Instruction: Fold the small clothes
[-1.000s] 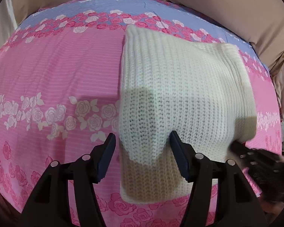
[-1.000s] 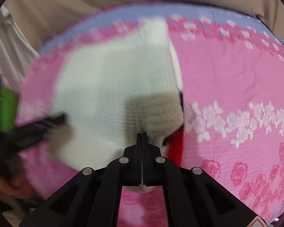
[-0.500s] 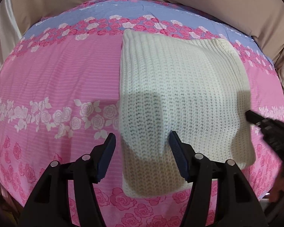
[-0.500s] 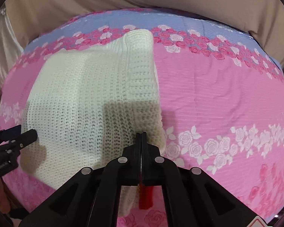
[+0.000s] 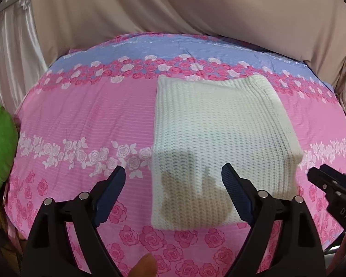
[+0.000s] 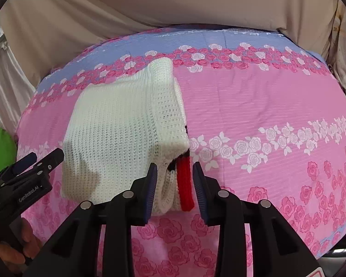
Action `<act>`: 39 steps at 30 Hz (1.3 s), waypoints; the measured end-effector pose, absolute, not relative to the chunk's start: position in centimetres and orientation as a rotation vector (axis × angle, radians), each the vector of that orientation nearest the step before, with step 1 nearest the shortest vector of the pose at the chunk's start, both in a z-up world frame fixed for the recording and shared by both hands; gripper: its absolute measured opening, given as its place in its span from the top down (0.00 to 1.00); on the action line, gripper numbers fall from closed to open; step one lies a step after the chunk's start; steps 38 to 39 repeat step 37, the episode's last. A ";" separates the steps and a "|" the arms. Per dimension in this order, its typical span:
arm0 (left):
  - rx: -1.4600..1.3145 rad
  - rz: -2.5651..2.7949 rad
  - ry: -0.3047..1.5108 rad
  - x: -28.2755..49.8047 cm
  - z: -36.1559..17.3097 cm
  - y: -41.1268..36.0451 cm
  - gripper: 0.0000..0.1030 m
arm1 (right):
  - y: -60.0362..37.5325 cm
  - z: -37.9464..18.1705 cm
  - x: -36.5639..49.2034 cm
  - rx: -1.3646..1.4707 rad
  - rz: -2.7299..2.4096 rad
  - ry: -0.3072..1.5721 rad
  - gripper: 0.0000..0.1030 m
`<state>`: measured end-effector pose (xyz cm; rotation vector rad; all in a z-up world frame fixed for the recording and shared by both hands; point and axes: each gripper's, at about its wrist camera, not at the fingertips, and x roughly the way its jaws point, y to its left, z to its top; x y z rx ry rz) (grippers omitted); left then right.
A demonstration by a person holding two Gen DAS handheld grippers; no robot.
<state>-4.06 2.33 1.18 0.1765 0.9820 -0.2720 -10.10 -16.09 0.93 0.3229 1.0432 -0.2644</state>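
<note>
A white knitted garment (image 5: pixel 219 133) lies folded into a rectangle on the pink rose-patterned bedspread (image 5: pixel 85 120). In the right wrist view the garment (image 6: pixel 126 129) shows a red and black trim (image 6: pixel 184 182) at its near right corner. My left gripper (image 5: pixel 174 191) is open and empty, raised above the garment's near left edge. My right gripper (image 6: pixel 173 184) is open and empty, with its jaws on either side of the red trim and a little above it. Each gripper shows in the other's view, the right (image 5: pixel 329 184) and the left (image 6: pixel 34 168).
A green soft object (image 5: pixel 0 152) lies at the bed's left edge. Beige cloth (image 5: pixel 173 7) hangs behind the bed, with a pale curtain (image 5: pixel 9 53) on the left. The bedspread has a blue band (image 6: pixel 196 41) at the far side.
My right gripper was shut on the garment's corner and has opened, letting it go. Both grippers have pulled back and up from the garment, which now lies flat and folded.
</note>
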 end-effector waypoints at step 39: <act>0.266 -0.269 0.958 -6.2 1.7 0.5 0.21 | -11.8 1.7 -10.7 0.204 -0.199 1.015 0.56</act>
